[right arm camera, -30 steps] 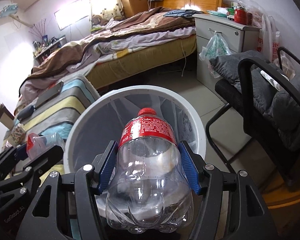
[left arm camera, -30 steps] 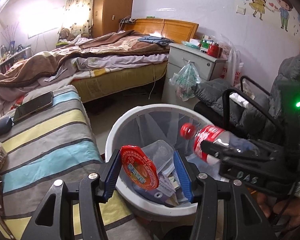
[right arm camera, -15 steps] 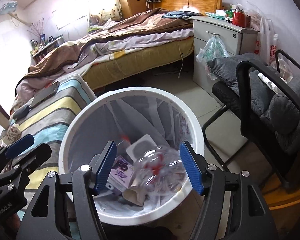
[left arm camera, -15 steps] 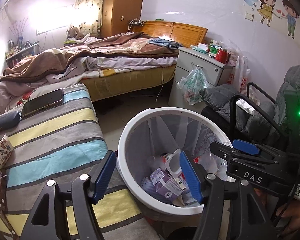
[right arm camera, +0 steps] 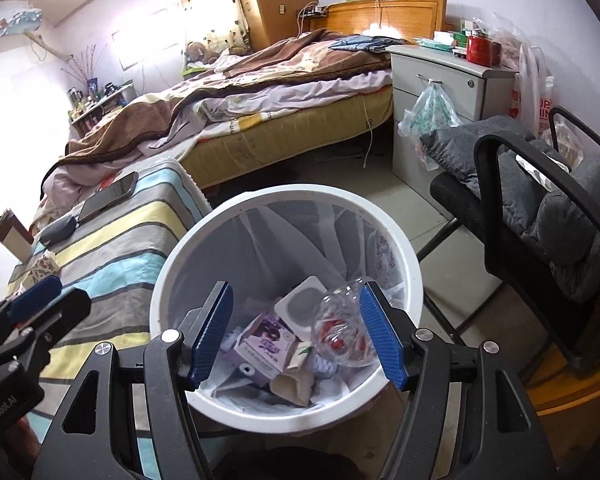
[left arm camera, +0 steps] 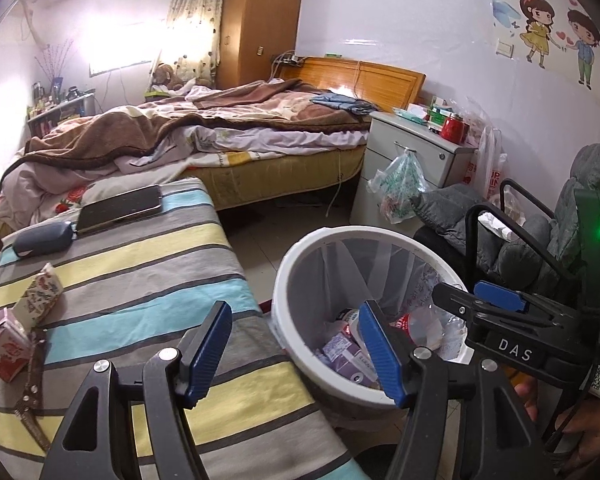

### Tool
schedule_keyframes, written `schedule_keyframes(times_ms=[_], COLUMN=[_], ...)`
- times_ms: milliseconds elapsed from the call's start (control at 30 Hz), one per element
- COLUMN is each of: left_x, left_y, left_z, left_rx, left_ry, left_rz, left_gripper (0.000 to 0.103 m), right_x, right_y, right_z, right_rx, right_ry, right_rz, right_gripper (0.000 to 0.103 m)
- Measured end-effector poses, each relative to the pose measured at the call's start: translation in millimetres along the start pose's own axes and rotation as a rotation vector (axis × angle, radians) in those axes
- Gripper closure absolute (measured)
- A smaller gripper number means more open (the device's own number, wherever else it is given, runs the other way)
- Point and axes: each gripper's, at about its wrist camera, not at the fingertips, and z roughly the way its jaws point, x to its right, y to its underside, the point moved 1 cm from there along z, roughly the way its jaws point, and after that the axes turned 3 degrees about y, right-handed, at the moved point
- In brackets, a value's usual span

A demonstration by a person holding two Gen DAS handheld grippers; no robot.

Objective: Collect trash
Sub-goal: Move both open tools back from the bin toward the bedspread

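Filling up nicely, the white bin point(right arm camera: 414, 280) already holds a clear bottle point(right arm camera: 340, 320), a purple carton point(right arm camera: 264, 342) and a white tub point(right arm camera: 300, 302). On the striped surface point(left arm camera: 140, 264) beside it some trash seems left: two small cartons point(left arm camera: 4, 346) point(left arm camera: 40, 292) near its far-left edge. The phone point(left arm camera: 120, 208) and dark case point(left arm camera: 44, 238) are likely not trash. Left tool point(left arm camera: 296, 352) hangs spread and empty over the gap between surface and bin; right tool point(right arm camera: 296, 336) hangs spread and empty above the bin.
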Motion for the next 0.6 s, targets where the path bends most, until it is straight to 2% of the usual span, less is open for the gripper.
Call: schedule_keyframes(times_ms=[300, 600], left_x=[-24, -64], left_y=[10, 26], left_z=[-33, -59], left_rx=[0.039, 0.060], left_ry=[-0.053, -0.112], left_rz=[-0.026, -0.076], left_gripper=[0.037, 0.037], right_x=[-25, -59], right_y=[6, 11], right_z=[-12, -17], right_rx=[0.057, 0.067], right_ry=[-0.029, -0.084], right_rz=[-0.052, -0.110], right_gripper=[0.036, 0.036])
